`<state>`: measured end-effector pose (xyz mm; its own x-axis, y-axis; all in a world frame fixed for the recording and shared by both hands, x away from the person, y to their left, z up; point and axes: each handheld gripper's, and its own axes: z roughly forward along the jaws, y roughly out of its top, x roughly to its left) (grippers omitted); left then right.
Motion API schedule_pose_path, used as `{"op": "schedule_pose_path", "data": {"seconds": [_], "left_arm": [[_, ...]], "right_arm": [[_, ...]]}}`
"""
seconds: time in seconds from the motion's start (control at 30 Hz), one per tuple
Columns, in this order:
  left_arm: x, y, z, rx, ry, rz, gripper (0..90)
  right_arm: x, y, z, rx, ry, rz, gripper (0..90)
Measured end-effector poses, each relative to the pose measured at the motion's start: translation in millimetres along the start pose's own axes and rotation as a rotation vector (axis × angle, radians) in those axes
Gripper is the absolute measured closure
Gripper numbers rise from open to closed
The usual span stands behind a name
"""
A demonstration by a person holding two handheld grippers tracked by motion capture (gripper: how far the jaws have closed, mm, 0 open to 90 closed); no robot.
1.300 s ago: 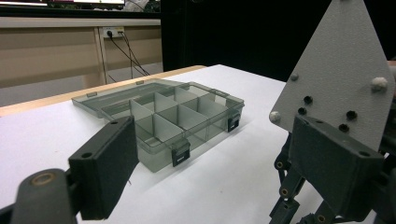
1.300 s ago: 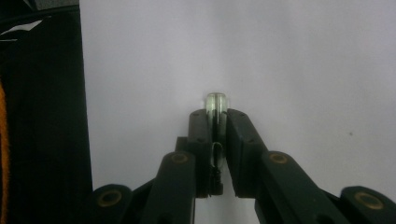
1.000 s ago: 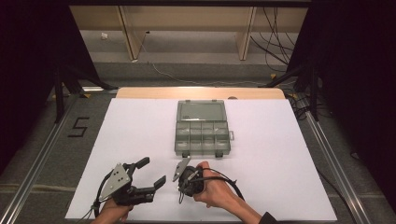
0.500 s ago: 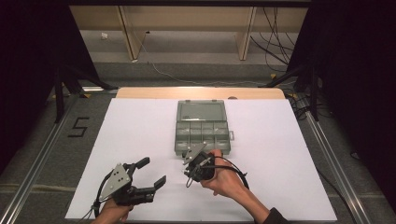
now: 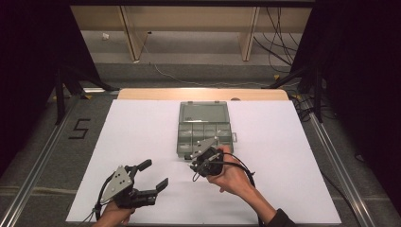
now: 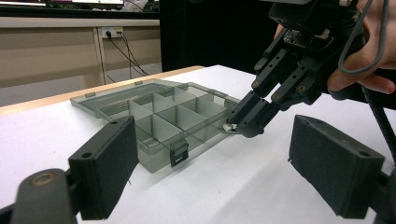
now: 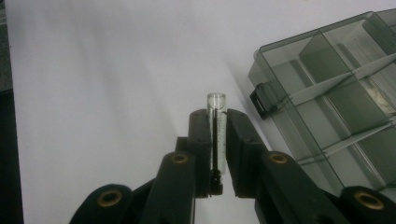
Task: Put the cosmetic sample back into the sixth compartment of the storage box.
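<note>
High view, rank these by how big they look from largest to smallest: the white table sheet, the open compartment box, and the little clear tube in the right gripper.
1. White table sheet.
2. Open compartment box.
3. Clear tube, pinched in the right gripper; too small to make out from above.

lay under a white sheet (image 5: 142, 137), a wooden table (image 5: 156, 93). ran along the grey floor behind, loose cables (image 5: 189, 81). marked beside the left rail (image 5: 38, 161), a black number five (image 5: 79, 128).
</note>
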<state>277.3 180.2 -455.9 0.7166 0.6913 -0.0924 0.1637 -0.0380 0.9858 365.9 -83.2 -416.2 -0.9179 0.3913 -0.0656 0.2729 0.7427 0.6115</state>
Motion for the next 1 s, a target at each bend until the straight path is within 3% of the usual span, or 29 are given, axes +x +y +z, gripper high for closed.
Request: {"op": "schedule_pose_path", "data": {"seconds": [0.5, 0.67, 1.0], "left_arm": [[0.0, 0.0, 0.1, 0.000, 0.001, 0.000, 15.1], [-0.6, 0.2, 0.1, -0.001, -0.002, 0.000, 15.0], [-0.5, 0.3, -0.1, -0.001, -0.002, 0.001, 15.0]], "right_arm": [[-13.0, 1.3, 0.7, -0.036, -0.047, 0.034, 80.9], [-25.3, 4.6, 4.3, -0.062, -0.075, 0.083, 80.9], [-37.6, 10.3, 9.6, -0.099, -0.088, 0.117, 80.9]]}}
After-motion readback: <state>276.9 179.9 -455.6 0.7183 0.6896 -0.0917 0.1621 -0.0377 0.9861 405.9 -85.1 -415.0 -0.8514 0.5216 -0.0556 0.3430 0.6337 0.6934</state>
